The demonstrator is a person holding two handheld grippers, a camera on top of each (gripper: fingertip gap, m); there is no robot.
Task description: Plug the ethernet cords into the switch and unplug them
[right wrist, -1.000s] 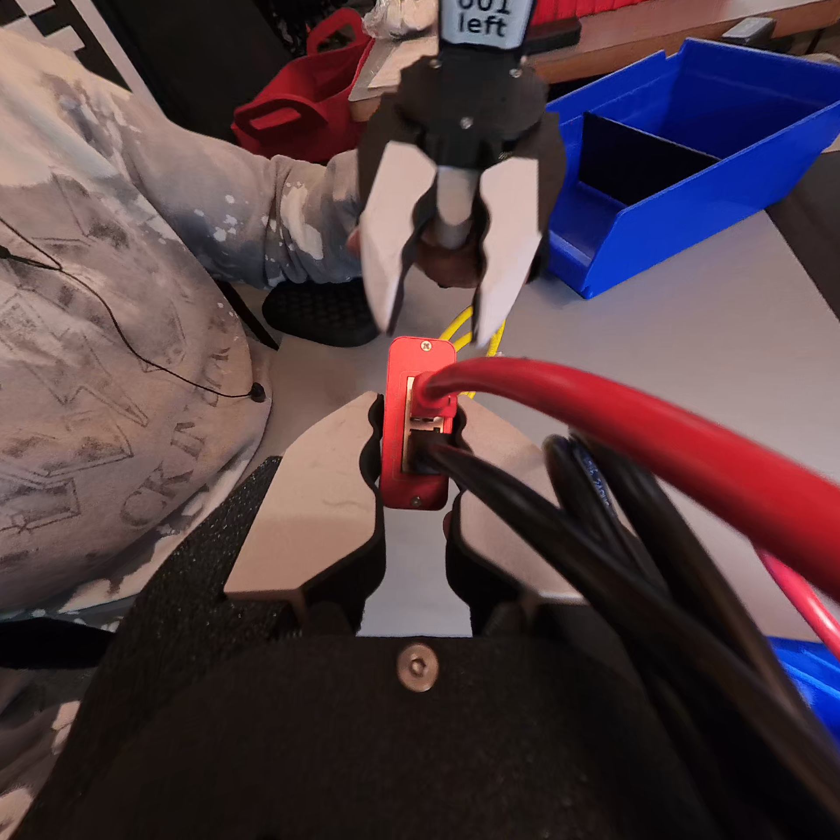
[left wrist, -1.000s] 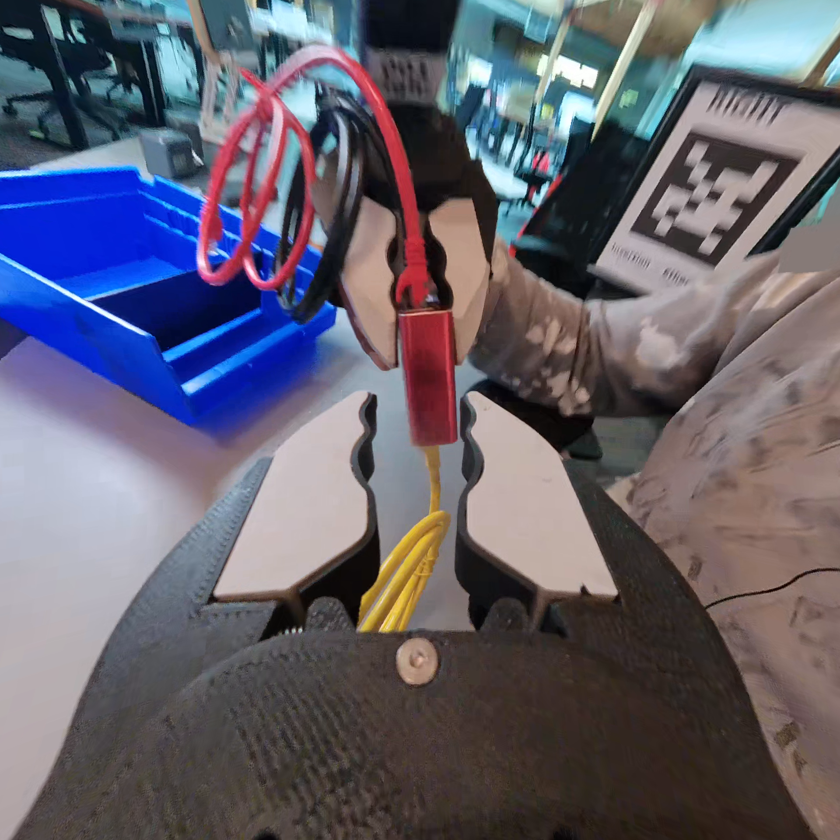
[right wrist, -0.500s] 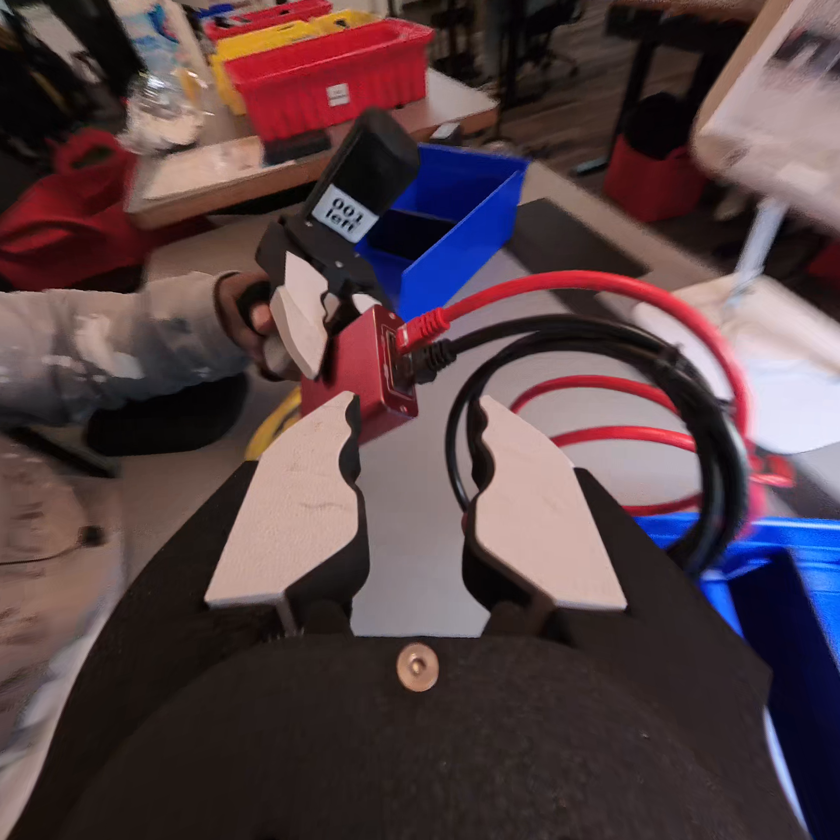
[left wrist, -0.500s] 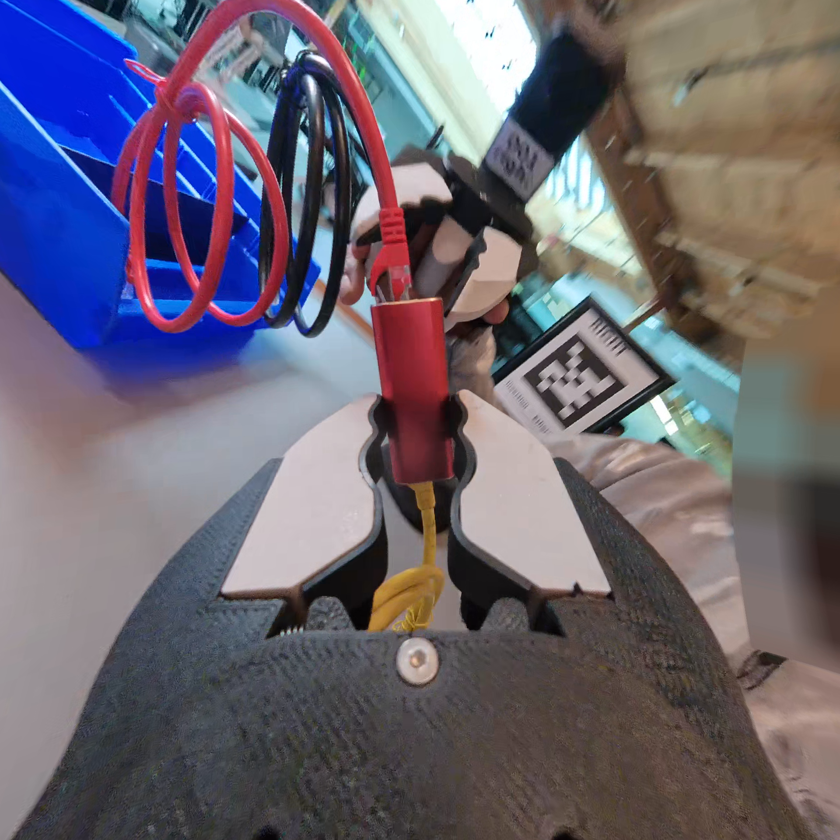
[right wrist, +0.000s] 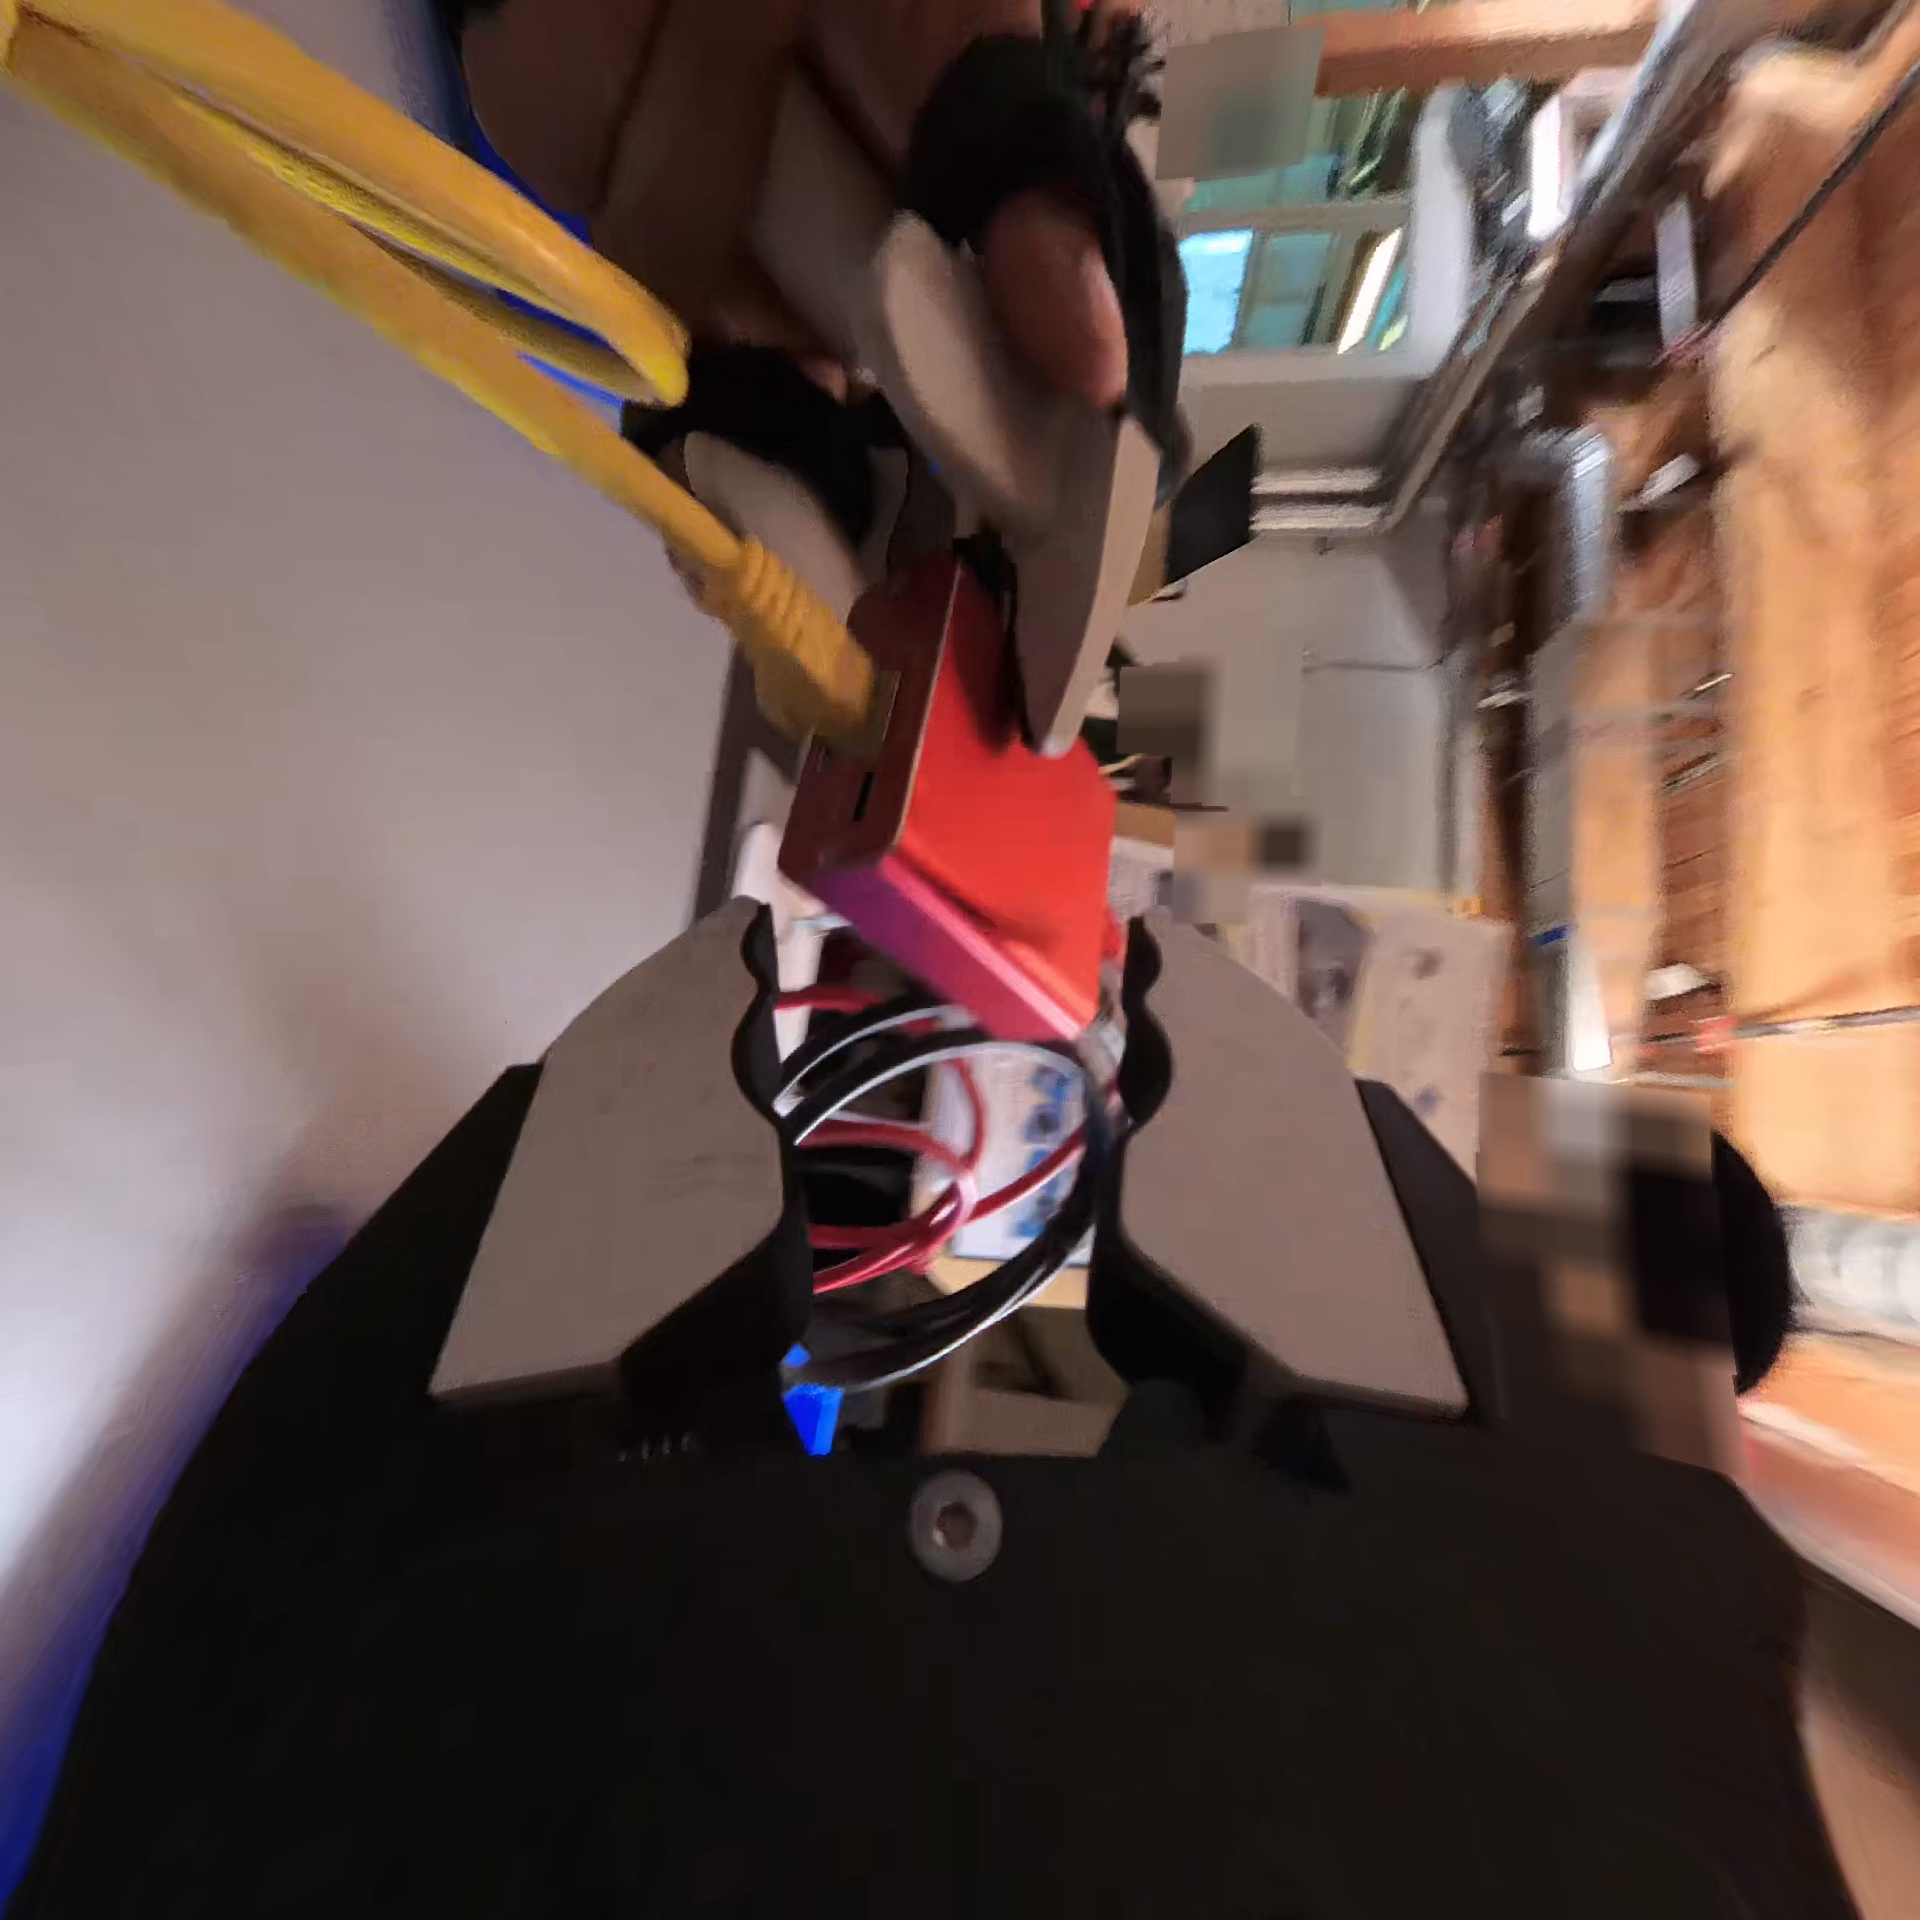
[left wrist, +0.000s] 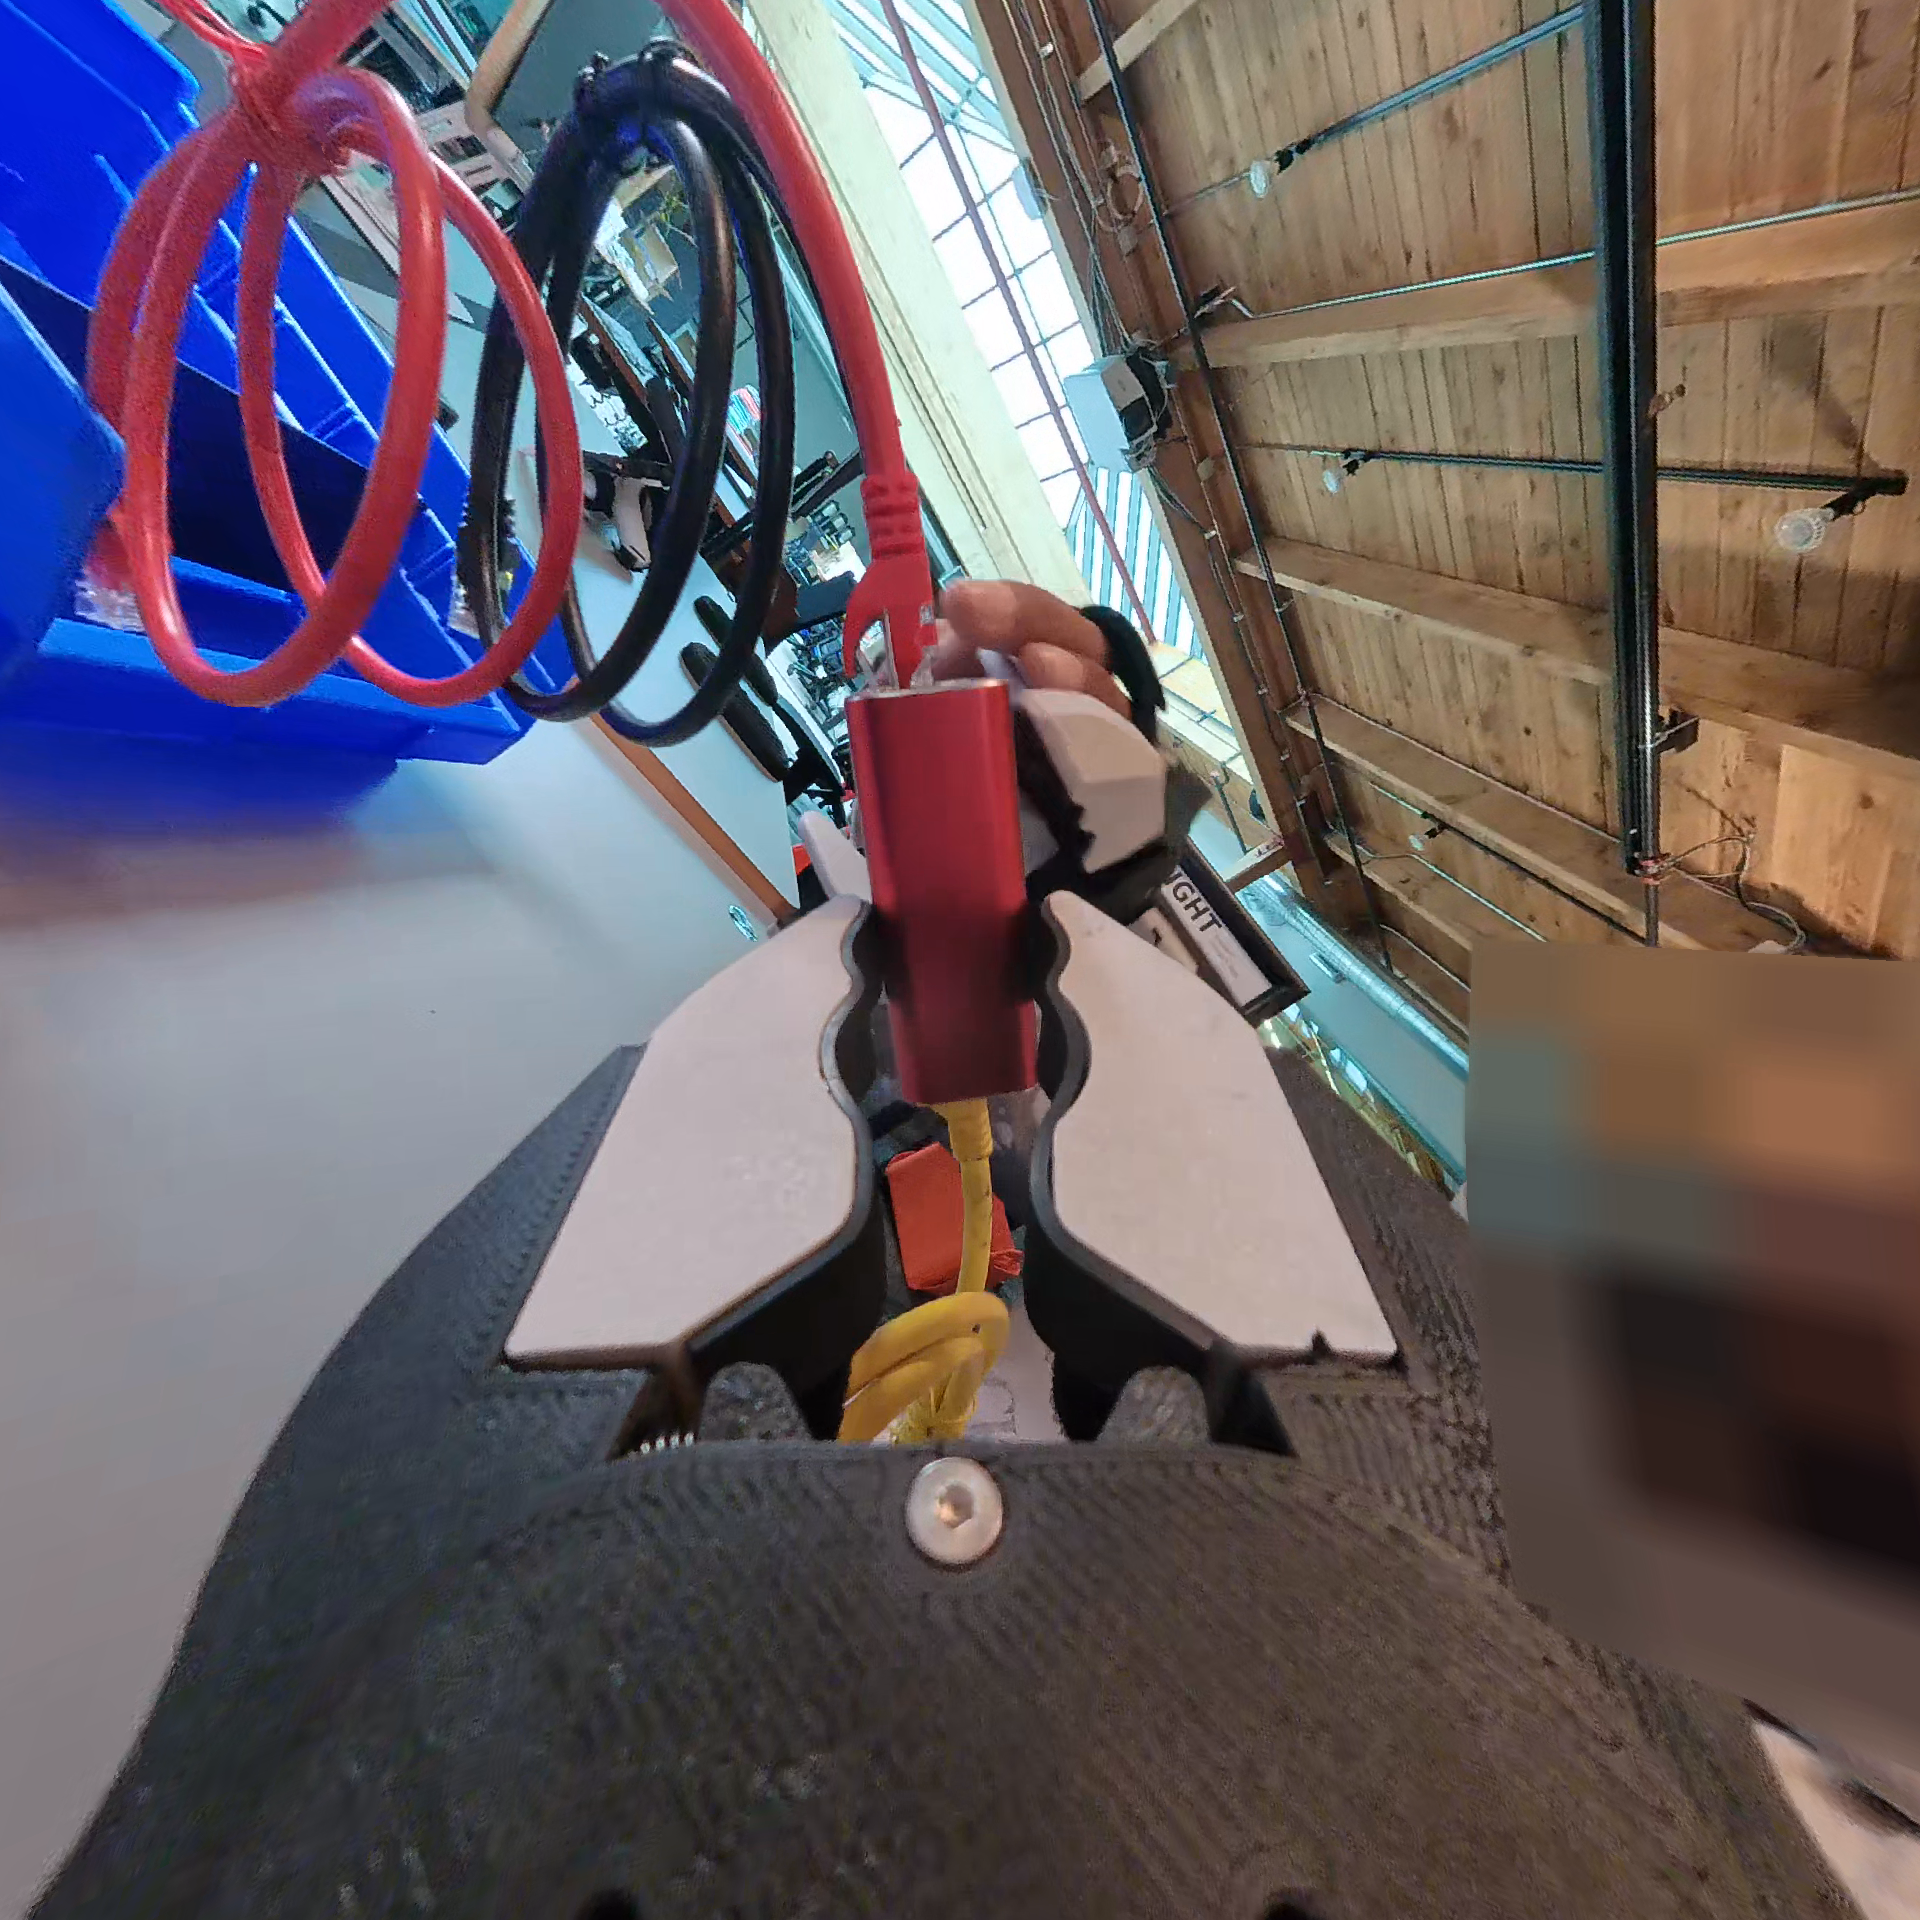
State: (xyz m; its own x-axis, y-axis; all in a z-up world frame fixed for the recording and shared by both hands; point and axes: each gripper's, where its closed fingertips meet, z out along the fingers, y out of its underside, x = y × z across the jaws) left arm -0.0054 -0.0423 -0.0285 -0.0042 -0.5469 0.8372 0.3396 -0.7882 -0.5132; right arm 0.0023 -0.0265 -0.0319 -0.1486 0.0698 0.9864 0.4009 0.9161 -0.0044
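Note:
My left gripper is shut on the red switch and holds it up in the air, tilted toward the ceiling. A red cord and a black cord run from the switch's far end and hang in loops. A yellow cord is plugged into its near end. My right gripper is open, with the switch just beyond its fingertips and untouched. The yellow cord's plug faces it. The left gripper's fingers clamp the switch there. The right wrist view is blurred.
A blue bin stands on the grey table to the left, behind the hanging loops. A person's hand on the right gripper shows behind the switch. A wooden ceiling fills the right side.
The right gripper let go of the switch and opened. The left gripper closed on the switch, then tilted it upward. The right gripper swung round to the yellow-cord end.

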